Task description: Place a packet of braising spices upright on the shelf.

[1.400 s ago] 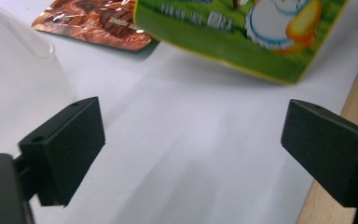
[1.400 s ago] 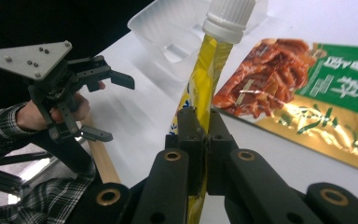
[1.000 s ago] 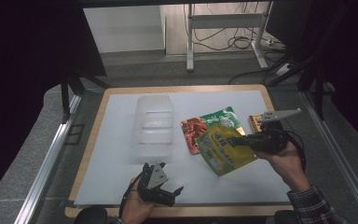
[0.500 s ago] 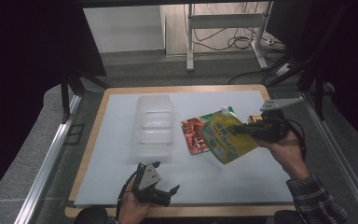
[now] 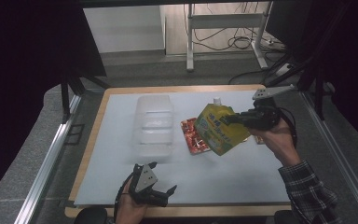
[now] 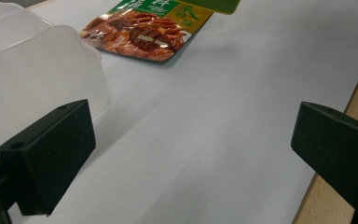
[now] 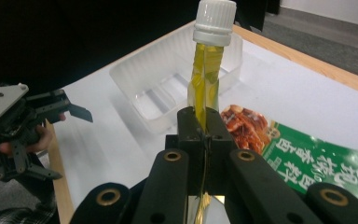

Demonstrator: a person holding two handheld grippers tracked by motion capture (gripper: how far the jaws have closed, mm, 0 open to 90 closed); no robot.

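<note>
Near the worktop's (image 5: 121, 140) front edge, left of centre, the left gripper (image 5: 161, 193) sat low in the person's hand with its fingers (image 6: 46, 156) spread wide and nothing between them, aimed across the bare white surface. Just beyond it, toward the left-middle of the worktop, stood the clear, ribbed plastic container (image 5: 154, 123), open at the top and unsteadied by either gripper. Right of the container, the flat red-and-green printed snack packet (image 5: 192, 137) lay on the surface, partly under the raised load. Above it, toward the right half of the worktop, the right gripper (image 5: 228, 120) held the yellow-green spouted drink pouch with a white screw cap (image 5: 219, 128) clear of the surface, its fingers (image 7: 189, 128) pinched tight on the pouch's thin edge seam just below the spout. That grip looked the weak point: the fingers clamped only a narrow strip of slick film, so the heavy, liquid-filled body hanging off it could swing and slide out, dropping onto the packet or the worktop. If the pouch was bound for the container, its wide body could catch the rim and tip or push the light tub toward the left edge, since nothing braced it. A swinging pouch could also drag the snack packet askew, and a hard squeeze near the spout might stress the seam.
</note>
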